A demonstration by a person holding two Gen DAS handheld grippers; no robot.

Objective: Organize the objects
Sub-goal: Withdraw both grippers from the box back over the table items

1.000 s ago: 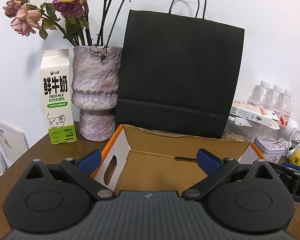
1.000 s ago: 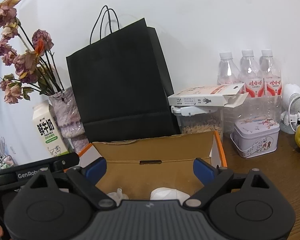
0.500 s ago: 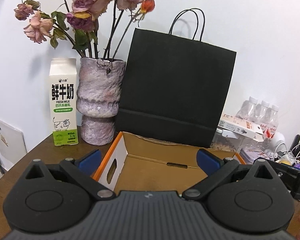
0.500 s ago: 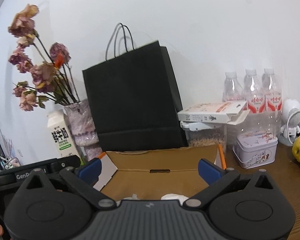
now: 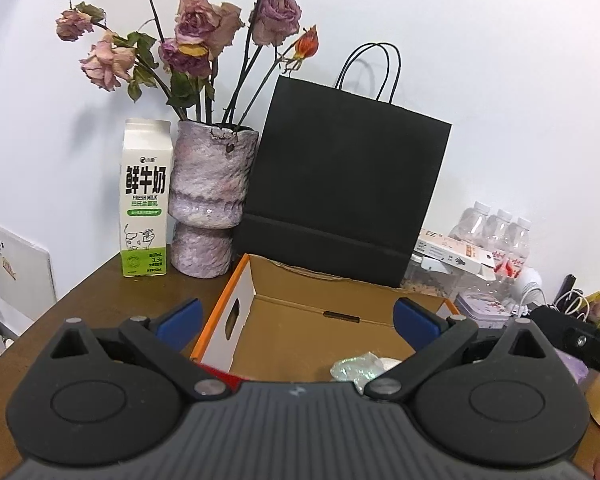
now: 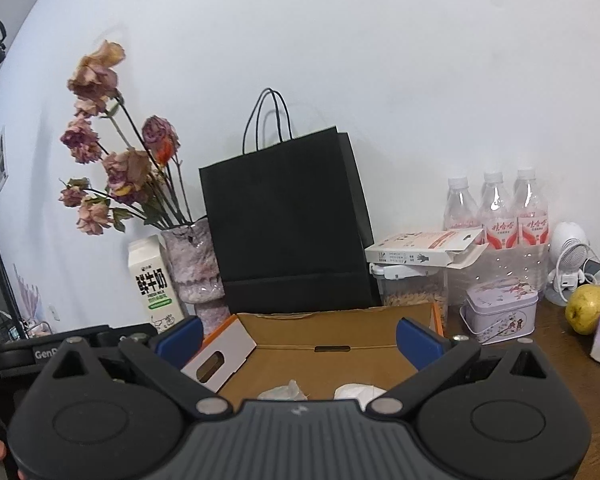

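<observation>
Cardboard box with orange rim (image 5: 236, 280) now sits farther from both retreating grippers, left (image 5: 296, 322) and right (image 6: 298, 338), jaws spread wide and empty; crumpled white wrappers (image 6: 354, 392) lie inside, apparently deposited

Open box (image 5: 300, 332) on worktop (image 5: 100, 304); two wads (image 6: 356, 392), possibly wrapped items, lie inside. Paper bag (image 5: 340, 184) directly behind box. Vase (image 5: 210, 200) left of bag, milk carton (image 5: 144, 200) left of vase. Bottles (image 6: 496, 216), tin (image 6: 500, 308) right.

We seem to be in a home: a wooden table (image 5: 100, 292) against a white wall holds dried roses (image 5: 196, 36), a milk carton (image 5: 144, 200) and bottled water (image 6: 496, 216).
</observation>
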